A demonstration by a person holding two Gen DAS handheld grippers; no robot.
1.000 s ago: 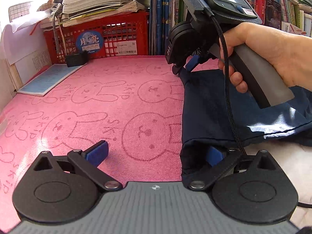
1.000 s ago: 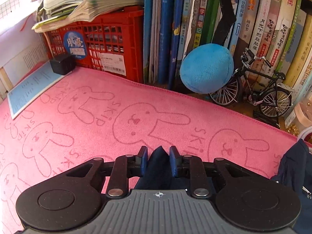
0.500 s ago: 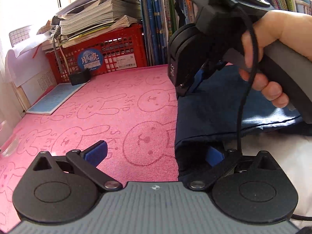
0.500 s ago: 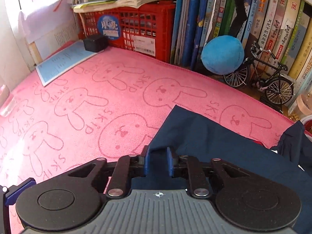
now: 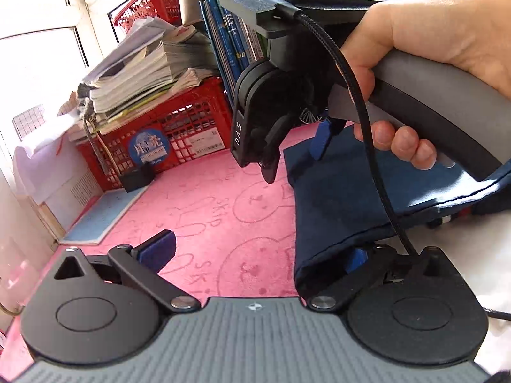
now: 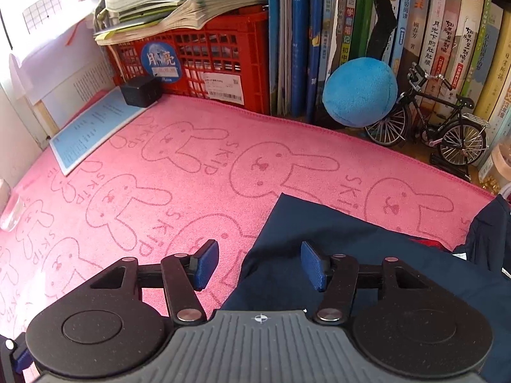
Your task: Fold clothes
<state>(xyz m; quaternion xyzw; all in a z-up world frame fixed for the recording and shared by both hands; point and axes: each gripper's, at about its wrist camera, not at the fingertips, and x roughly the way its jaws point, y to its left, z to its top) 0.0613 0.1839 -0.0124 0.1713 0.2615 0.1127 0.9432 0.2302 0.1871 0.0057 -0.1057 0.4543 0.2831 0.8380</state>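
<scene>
A navy garment [image 6: 367, 249] lies folded on the right half of the pink rabbit-print towel [image 6: 191, 175]. My right gripper [image 6: 260, 265] hovers over its far left corner. Its jaws are opening, with the cloth below them and neither pad pressing on it. In the left wrist view the garment [image 5: 345, 201] runs from that right gripper [image 5: 293, 156], held by a hand [image 5: 415, 48], down to my left gripper [image 5: 255, 255]. The left gripper stands wide open, and the cloth's near corner drapes over its right finger [image 5: 356, 260].
A red crate [image 6: 207, 54] under stacked papers and a row of books [image 6: 431, 32] close off the back. A blue plush ball [image 6: 359, 92] and a model bicycle [image 6: 440, 118] stand at the back right. A blue booklet [image 6: 89, 127] and a black adapter [image 6: 140, 91] lie at the back left.
My right gripper was shut on the garment's corner and carried it back over the towel. Its jaws have now parted and the corner lies flat. The left gripper has rolled and stays open.
</scene>
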